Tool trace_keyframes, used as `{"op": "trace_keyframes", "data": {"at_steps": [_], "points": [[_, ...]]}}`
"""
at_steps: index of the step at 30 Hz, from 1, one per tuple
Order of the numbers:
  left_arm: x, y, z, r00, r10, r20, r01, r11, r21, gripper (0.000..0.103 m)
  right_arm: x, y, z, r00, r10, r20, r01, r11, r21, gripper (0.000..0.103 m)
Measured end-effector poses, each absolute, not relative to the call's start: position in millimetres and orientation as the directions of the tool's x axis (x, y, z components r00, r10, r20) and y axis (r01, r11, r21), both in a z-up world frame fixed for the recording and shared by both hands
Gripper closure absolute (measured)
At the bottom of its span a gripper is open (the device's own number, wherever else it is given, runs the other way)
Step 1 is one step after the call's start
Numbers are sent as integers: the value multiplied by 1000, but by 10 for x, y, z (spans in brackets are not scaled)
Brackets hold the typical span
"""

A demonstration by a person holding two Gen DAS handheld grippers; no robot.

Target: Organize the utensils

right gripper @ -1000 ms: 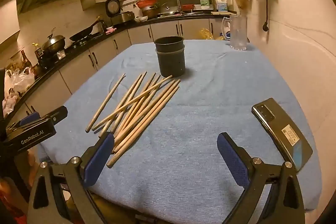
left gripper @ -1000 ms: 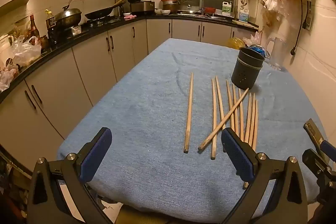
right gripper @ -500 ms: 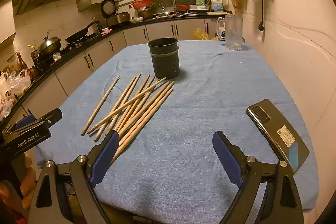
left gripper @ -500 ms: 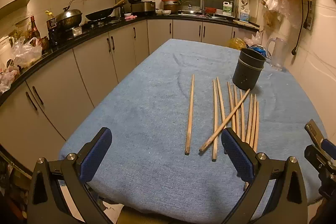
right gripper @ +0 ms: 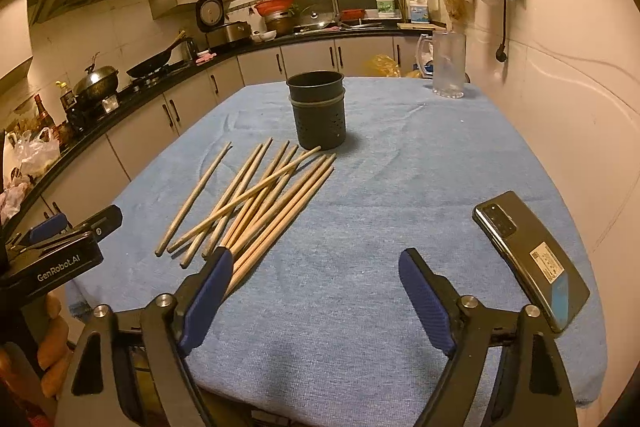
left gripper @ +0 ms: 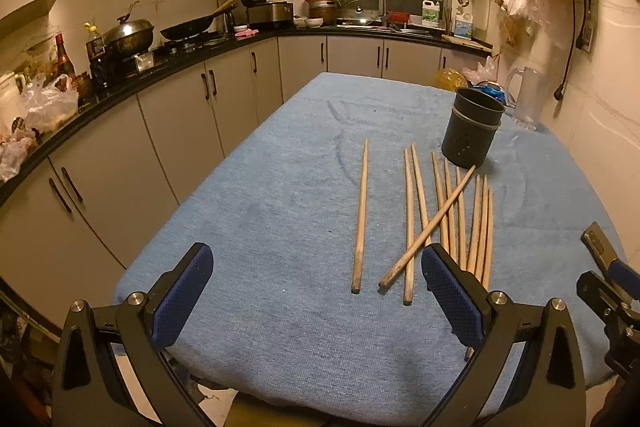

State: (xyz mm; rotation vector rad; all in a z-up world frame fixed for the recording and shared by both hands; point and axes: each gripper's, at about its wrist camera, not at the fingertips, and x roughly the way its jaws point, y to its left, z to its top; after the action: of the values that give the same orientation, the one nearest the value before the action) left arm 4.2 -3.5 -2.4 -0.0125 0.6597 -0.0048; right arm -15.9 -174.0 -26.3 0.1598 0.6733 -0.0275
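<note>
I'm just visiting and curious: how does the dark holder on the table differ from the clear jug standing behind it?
The holder is dark, opaque and dotted with small holes; the jug is clear and unperforated. The holder stands near the middle of the blue cloth, right by the chopsticks' tips; the jug stands at the far edge, near the wall. The jug has a side handle; the holder shows none. Both stand upright, with no chopsticks in them.

Loose wooden chopsticks point(right gripper: 256, 203) lie fanned on the blue cloth-covered table point(right gripper: 380, 179) before a dark perforated cylindrical holder point(right gripper: 318, 115); the right gripper point(right gripper: 316, 277) (nothing between its pads) is closing.
</note>
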Motion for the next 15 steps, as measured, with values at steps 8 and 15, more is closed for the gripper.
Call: {"op": "trace_keyframes", "data": {"at_steps": [8, 15], "points": [[195, 62, -111, 726, -13, -688, 30, 999, 13, 0, -78, -1788, -319, 758, 45, -650, 80, 984, 161, 32], [174, 49, -86, 725, -6, -689, 58, 997, 51, 0, -58, -1790, -330, 753, 37, -657, 89, 984, 157, 34]]}}
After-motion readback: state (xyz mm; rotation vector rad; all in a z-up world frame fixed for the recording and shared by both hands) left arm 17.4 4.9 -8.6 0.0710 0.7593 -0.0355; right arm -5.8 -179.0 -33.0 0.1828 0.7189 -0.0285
